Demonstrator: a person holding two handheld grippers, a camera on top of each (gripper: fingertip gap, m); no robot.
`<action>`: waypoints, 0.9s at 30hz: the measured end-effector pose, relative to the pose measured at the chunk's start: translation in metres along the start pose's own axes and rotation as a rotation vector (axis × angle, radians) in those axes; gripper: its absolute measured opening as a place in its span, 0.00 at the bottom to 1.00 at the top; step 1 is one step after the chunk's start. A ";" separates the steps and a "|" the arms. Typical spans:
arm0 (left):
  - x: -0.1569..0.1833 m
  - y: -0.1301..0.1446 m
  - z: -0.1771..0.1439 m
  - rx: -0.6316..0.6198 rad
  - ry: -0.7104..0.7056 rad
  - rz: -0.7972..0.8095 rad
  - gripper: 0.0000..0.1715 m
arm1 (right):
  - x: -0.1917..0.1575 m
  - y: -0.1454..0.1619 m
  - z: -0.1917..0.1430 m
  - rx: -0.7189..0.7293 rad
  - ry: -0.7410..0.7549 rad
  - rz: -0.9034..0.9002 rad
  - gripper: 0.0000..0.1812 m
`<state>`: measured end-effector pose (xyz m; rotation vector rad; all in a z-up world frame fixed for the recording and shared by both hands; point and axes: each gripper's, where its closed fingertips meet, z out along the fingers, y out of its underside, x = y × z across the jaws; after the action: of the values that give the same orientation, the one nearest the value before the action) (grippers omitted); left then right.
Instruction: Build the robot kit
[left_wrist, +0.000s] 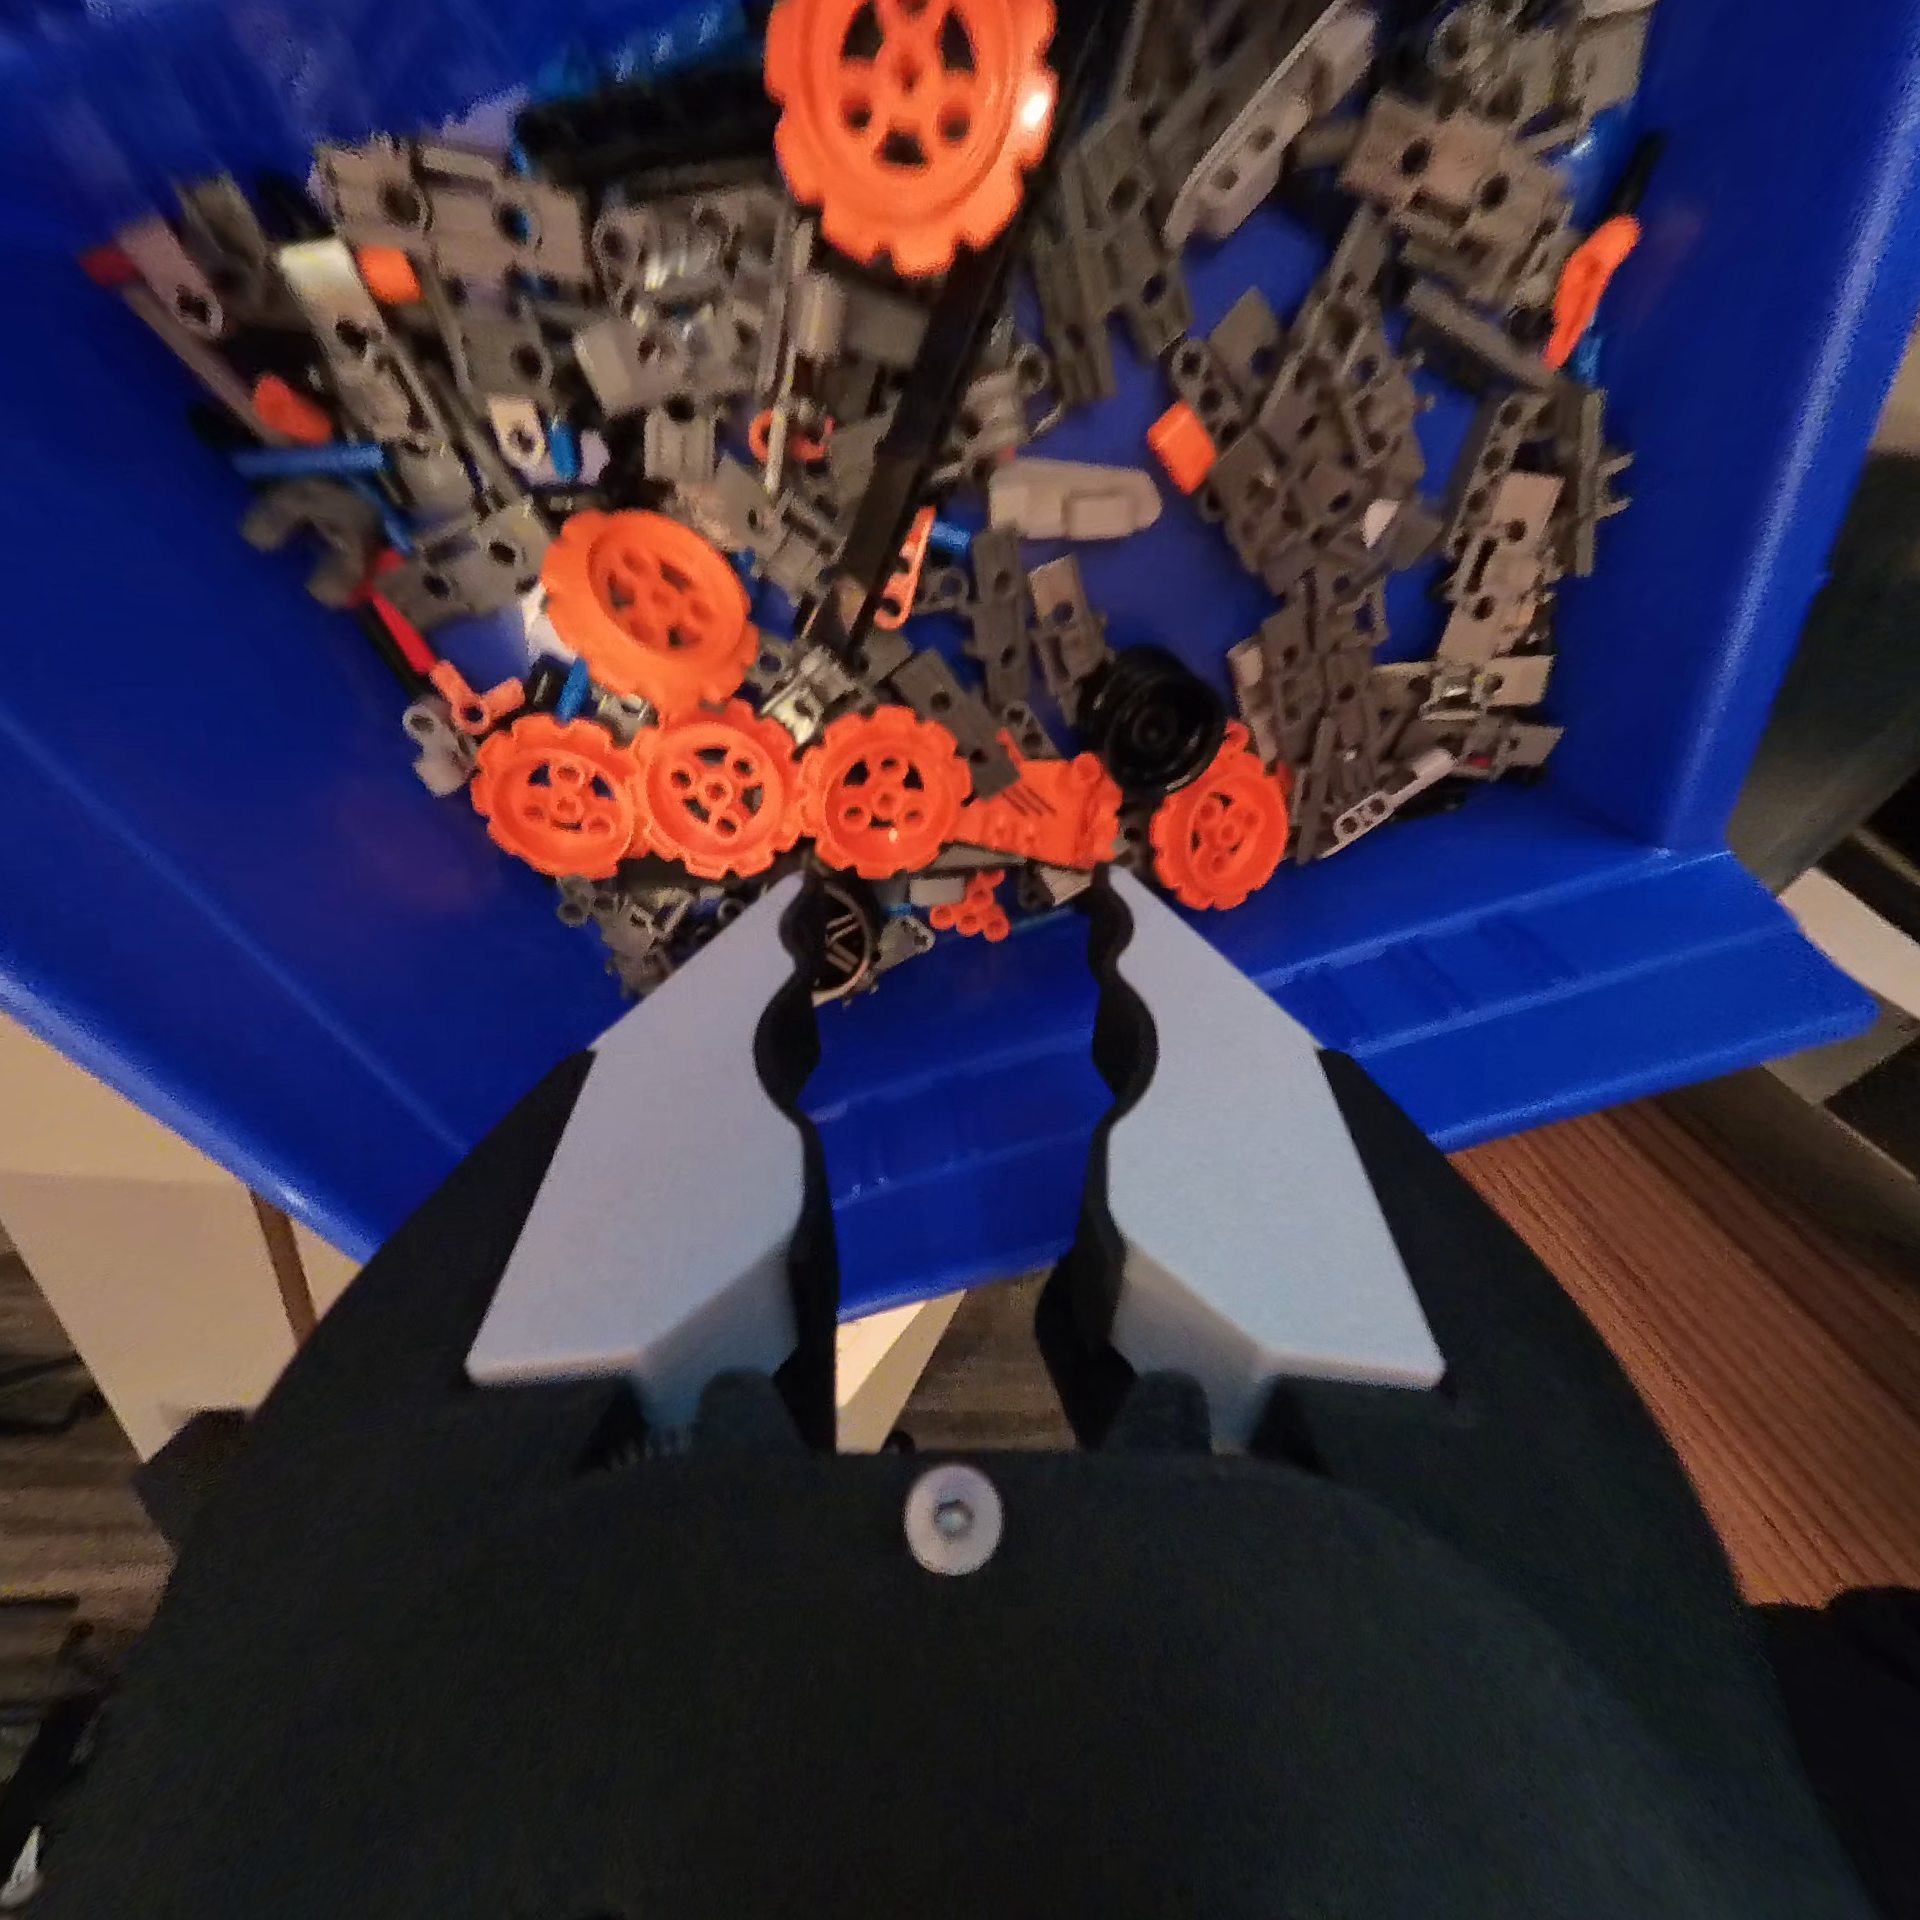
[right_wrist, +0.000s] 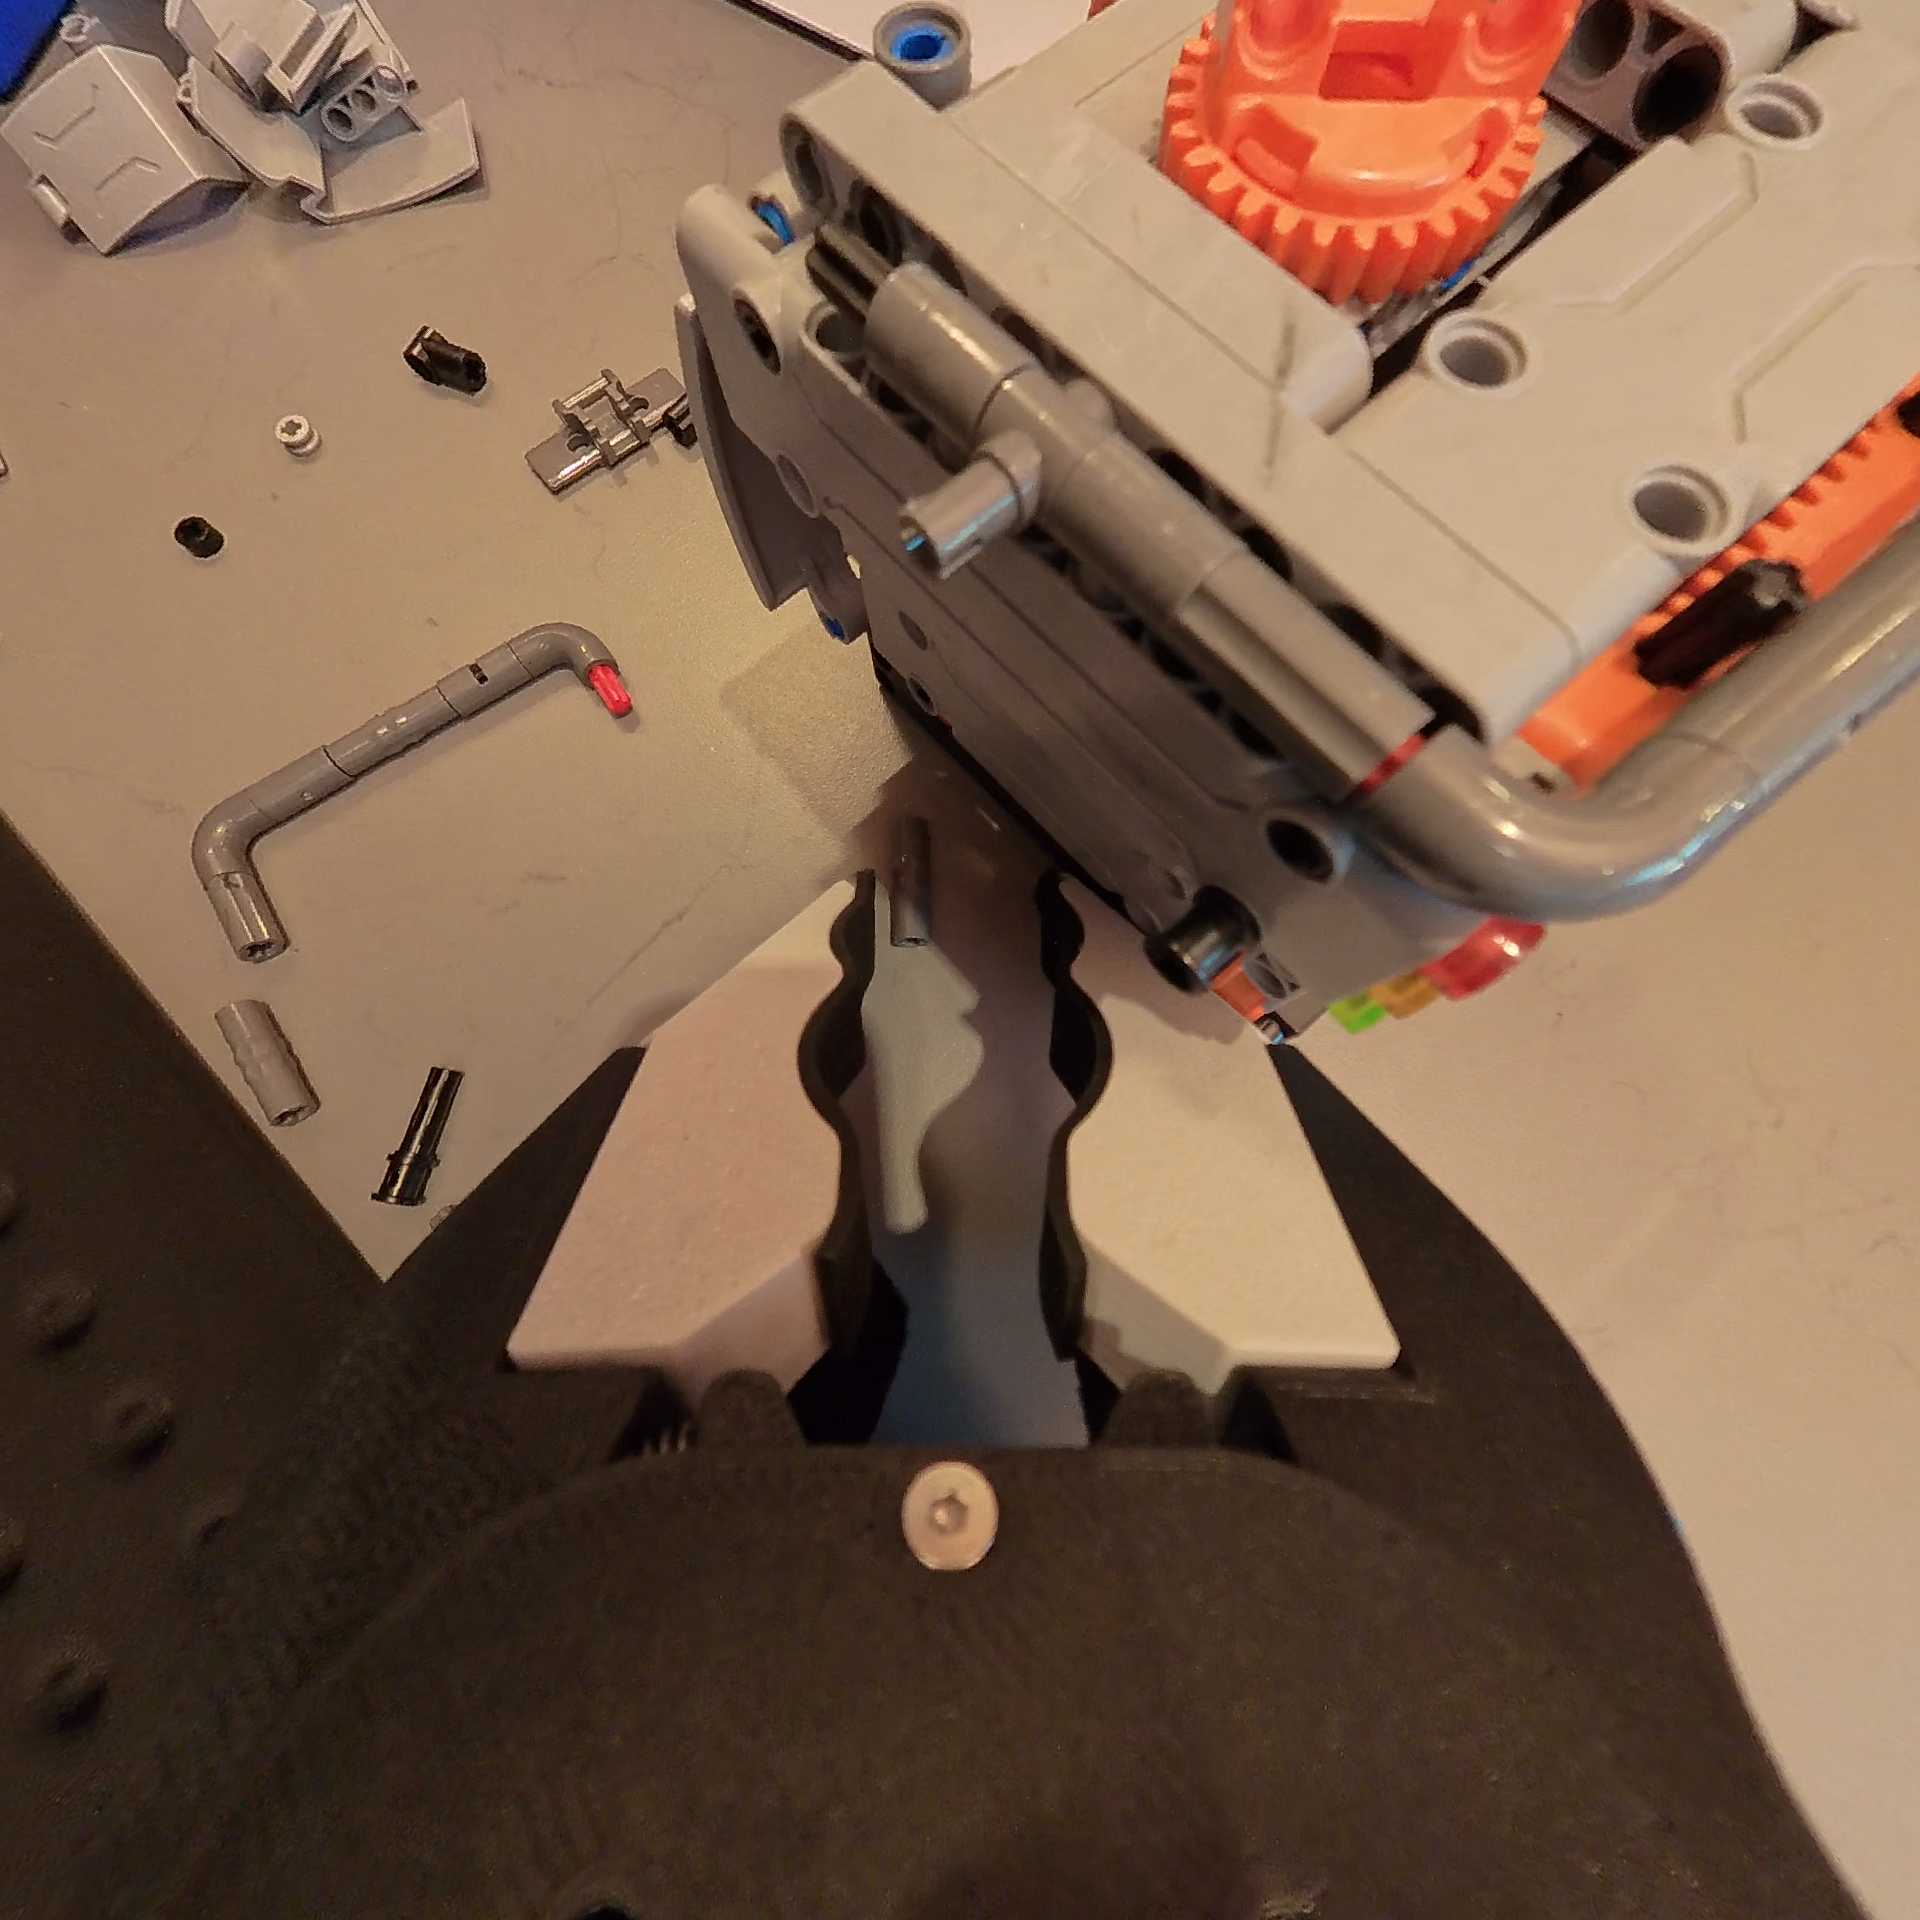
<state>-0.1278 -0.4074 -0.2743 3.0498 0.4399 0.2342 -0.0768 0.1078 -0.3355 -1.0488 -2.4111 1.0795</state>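
Observation:
In the left wrist view my left gripper (left_wrist: 956, 894) is open and empty, its tips just inside the near wall of a blue bin (left_wrist: 1455, 997). The bin holds a heap of grey and orange building-toy pieces. A row of orange toothed wheels (left_wrist: 717, 790) lies just beyond the tips, and a small black round piece (left_wrist: 842, 935) sits by the left finger. In the right wrist view my right gripper (right_wrist: 956, 883) is open over the table. A small grey tube (right_wrist: 909, 883) lies between its tips, near the left one. The corner of a grey assembled model (right_wrist: 1195, 540) with an orange gear (right_wrist: 1351, 156) is close to the right fingertip.
Loose pieces lie on the grey table top (right_wrist: 520, 260) left of the model: a bent grey pipe (right_wrist: 416, 727) with a red tip, a grey sleeve (right_wrist: 265, 1060), black pins (right_wrist: 421, 1138), a grey track link (right_wrist: 603, 426), grey panels (right_wrist: 208, 135). A black studded surface (right_wrist: 83, 1039) borders the lower left. About 55 cm separates my left fingertips from my right.

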 end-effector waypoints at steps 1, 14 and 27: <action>-0.002 0.004 0.001 -0.010 -0.001 -0.015 0.29 | 0.000 0.000 0.000 0.000 0.000 0.000 0.16; 0.006 0.027 0.047 -0.199 0.112 -0.027 0.12 | 0.000 0.000 0.000 0.000 0.002 -0.003 0.16; -0.008 -0.039 0.037 0.089 0.098 -0.022 0.03 | 0.000 0.000 0.000 0.000 0.001 -0.001 0.16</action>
<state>-0.1408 -0.3733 -0.3144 3.1278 0.5028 0.3738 -0.0770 0.1079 -0.3355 -1.0473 -2.4104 1.0780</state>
